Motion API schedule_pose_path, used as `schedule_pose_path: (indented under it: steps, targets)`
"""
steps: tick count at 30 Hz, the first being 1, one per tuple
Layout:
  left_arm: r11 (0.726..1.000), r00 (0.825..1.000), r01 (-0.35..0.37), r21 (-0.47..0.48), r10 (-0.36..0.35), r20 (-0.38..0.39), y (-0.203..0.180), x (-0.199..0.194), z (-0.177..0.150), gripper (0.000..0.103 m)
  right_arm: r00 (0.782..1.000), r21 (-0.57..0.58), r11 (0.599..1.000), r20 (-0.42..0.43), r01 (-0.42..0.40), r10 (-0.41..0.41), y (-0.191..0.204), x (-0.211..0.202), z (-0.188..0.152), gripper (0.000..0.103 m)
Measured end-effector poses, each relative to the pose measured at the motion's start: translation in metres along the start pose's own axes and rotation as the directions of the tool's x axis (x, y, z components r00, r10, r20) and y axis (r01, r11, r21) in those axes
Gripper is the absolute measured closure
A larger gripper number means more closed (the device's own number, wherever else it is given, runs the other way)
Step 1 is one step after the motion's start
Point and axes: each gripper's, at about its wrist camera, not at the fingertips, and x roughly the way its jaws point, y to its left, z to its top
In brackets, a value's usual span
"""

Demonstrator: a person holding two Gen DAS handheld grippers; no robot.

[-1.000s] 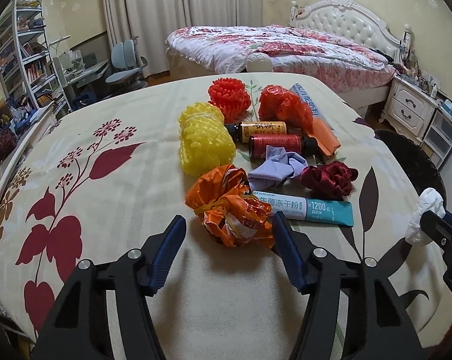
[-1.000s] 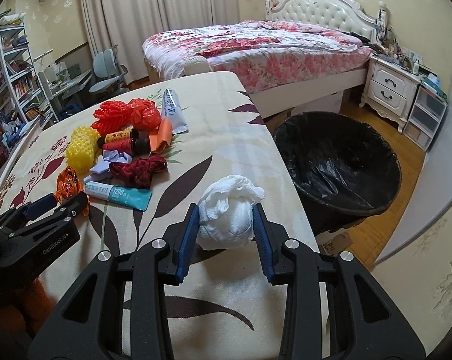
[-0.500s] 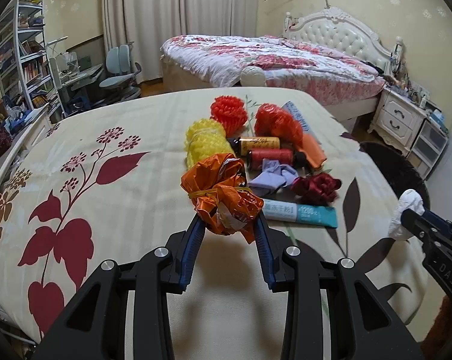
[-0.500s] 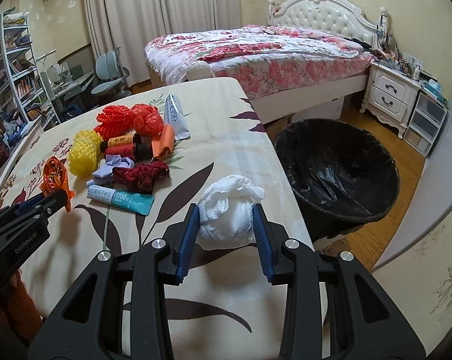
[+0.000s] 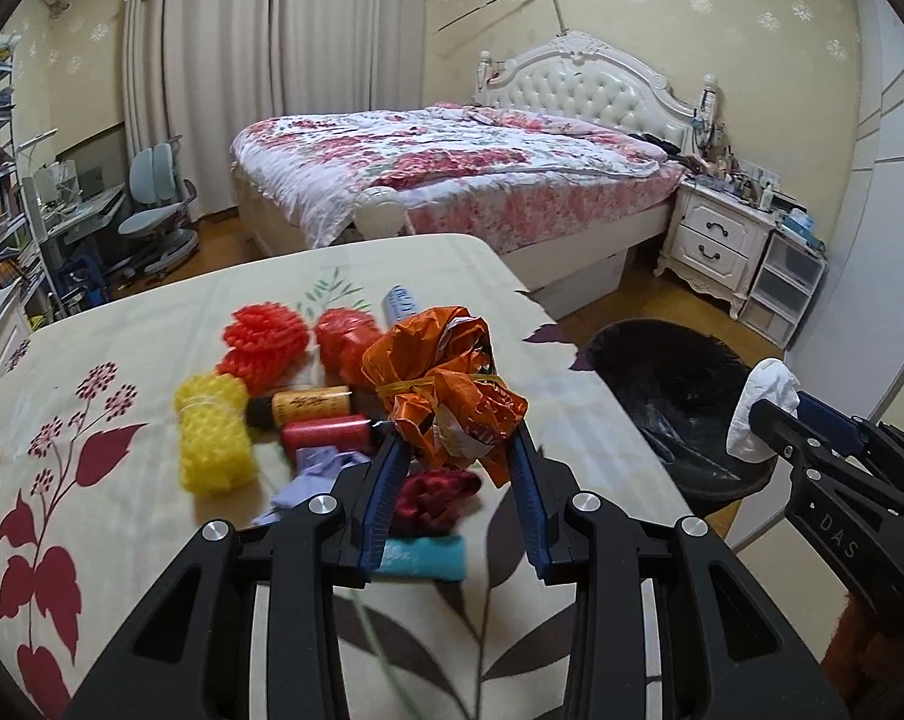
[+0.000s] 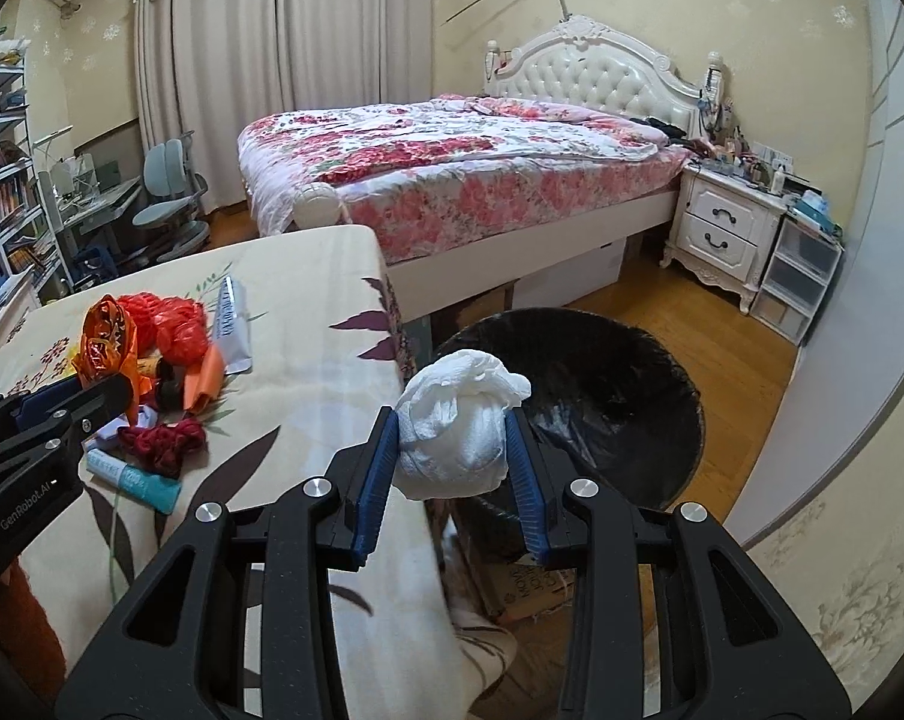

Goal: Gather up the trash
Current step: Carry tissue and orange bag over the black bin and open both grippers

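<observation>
Both bundles have been lifted off the tablecloth (image 5: 122,324) since the earlier frames, where the orange wrapper still lay on the cloth between wider jaws and the white wad was held low over the table's edge.

On the left, the left gripper (image 5: 454,468) is seen clamped narrowly on the orange wrapper (image 5: 446,396), with the blue pads pressed into its lower folds. The wrapper is held above the pile and is crumpled and tied at its waist by a yellow band. Its long axis is judged to run roughly upright, from the pads away toward the far end of the table.

Beneath and behind it much is left uncollected: a yellow foam net (image 5: 212,438), a red foam net (image 5: 263,339), two small bottles (image 5: 308,405), a lilac scrap (image 5: 308,474), a dark red ribbon bundle (image 5: 434,495) and a teal tube (image 6: 134,480), which lies flat with its long axis slanting across the cloth.

On the right, the right gripper (image 6: 452,450) is closed on the white wad (image 6: 457,426), which is carried at the near rim of the black-lined bin (image 6: 631,396). The wad is rounded, with no clear long axis; its loose knot points up and away.

Nothing dropped can be made out in the bin, so the task is judged to be at an early stage.
</observation>
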Motion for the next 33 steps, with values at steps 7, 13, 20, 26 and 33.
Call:
schedule_pose_path:
  steps: [7, 13, 20, 26, 33]
  targets:
    - [0.997, 0.999, 0.047, 0.057, -0.046, -0.015, -0.048, 0.042, 0.023, 0.067, 0.999, 0.036, 0.998, -0.01, 0.051, -0.051, -0.036, 0.028, 0.014, 0.067]
    - [0.994, 0.998, 0.058, 0.088, -0.055, -0.042, -0.075, 0.076, 0.033, 0.067, 0.997, 0.091, 0.994, -0.03, 0.067, -0.064, -0.063, 0.054, 0.022, 0.067]
    - [0.99, 0.997, 0.059, 0.125, -0.052, -0.063, -0.1, 0.107, 0.041, 0.067, 0.996, 0.149, 0.986, -0.059, 0.081, -0.073, -0.087, 0.08, 0.022, 0.067]
    - [0.988, 0.995, 0.063, 0.139, -0.051, -0.087, -0.112, 0.128, 0.044, 0.066, 0.994, 0.177, 0.98, -0.079, 0.091, -0.078, -0.101, 0.097, 0.025, 0.067]
    - [0.987, 0.992, 0.062, 0.149, -0.045, -0.114, -0.121, 0.147, 0.047, 0.062, 0.992, 0.224, 0.969, -0.092, 0.101, -0.082, -0.113, 0.109, 0.026, 0.064]
